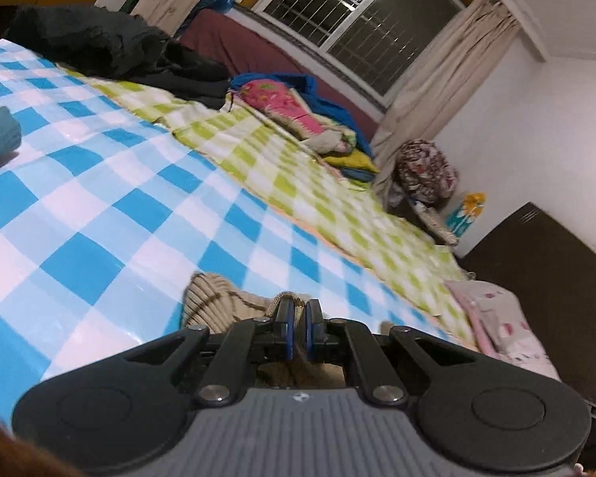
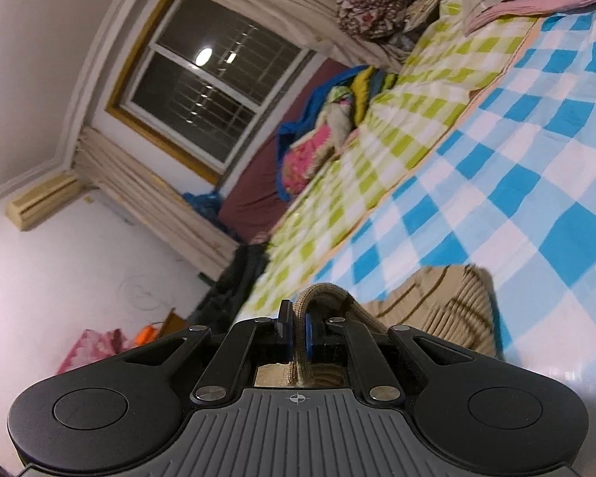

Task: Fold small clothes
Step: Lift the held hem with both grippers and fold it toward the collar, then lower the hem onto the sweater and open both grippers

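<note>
Blue checked sheet (image 1: 99,206) lies bare far of both grippers; left gripper (image 1: 297,328) and right gripper (image 2: 297,334) each clench the beige knit garment (image 2: 437,302) at its near edge.

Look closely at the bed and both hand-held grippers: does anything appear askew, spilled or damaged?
Nothing stands out. The left hand-held gripper and right hand-held gripper each pinch an edge of the beige striped garment, which hangs bunched over the blue checked sheet, as expected mid-fold. No spills or tears show.
</note>
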`<move>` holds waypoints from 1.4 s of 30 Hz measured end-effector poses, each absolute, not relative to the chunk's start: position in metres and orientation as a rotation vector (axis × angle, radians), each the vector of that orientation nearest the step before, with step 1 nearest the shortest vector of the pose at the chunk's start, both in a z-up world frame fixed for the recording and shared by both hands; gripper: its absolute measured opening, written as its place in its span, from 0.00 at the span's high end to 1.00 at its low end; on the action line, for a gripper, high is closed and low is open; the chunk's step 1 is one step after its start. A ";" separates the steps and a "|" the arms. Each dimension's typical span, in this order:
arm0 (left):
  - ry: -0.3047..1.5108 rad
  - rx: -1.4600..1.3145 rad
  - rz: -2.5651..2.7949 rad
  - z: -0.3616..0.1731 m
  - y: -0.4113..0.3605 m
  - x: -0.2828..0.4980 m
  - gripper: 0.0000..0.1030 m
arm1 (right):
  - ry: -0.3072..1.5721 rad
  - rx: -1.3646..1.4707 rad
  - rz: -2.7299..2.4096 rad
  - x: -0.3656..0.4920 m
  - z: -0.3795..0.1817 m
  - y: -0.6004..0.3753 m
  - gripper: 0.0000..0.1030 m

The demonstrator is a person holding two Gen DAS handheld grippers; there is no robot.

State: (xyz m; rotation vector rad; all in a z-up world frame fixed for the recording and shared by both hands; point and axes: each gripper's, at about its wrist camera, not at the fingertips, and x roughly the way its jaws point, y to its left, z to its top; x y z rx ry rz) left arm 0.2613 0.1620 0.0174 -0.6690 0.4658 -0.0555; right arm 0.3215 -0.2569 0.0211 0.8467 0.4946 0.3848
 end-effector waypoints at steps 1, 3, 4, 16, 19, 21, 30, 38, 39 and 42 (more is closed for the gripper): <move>0.472 -0.663 -0.044 0.013 0.162 0.267 0.89 | 0.505 0.840 0.377 0.328 0.018 -0.255 0.94; 0.492 -0.659 -0.035 0.005 0.163 0.276 0.89 | 0.527 0.825 0.354 0.339 0.008 -0.252 0.94; 0.502 -0.654 -0.027 0.001 0.163 0.281 0.89 | 0.539 0.815 0.345 0.345 0.004 -0.250 0.94; 0.526 -0.643 0.072 -0.017 0.171 0.292 0.88 | 0.627 0.752 0.249 0.384 -0.022 -0.239 0.92; 0.518 -0.608 0.110 -0.016 0.172 0.291 0.88 | 0.612 0.722 0.238 0.387 -0.019 -0.238 0.91; 0.514 -0.585 0.140 -0.014 0.173 0.292 0.88 | 0.603 0.718 0.226 0.388 -0.018 -0.240 0.90; 0.495 -0.469 0.108 0.004 0.162 0.285 0.82 | 0.594 0.663 0.264 0.385 -0.007 -0.237 0.67; 0.592 -0.285 0.071 -0.004 0.139 0.305 0.65 | 0.559 0.490 0.251 0.375 0.002 -0.230 0.65; 0.608 -0.260 0.066 -0.006 0.135 0.309 0.64 | 0.554 0.487 0.251 0.375 0.002 -0.232 0.63; 0.641 -0.168 0.057 -0.007 0.125 0.323 0.63 | 0.556 0.494 0.242 0.377 0.001 -0.237 0.63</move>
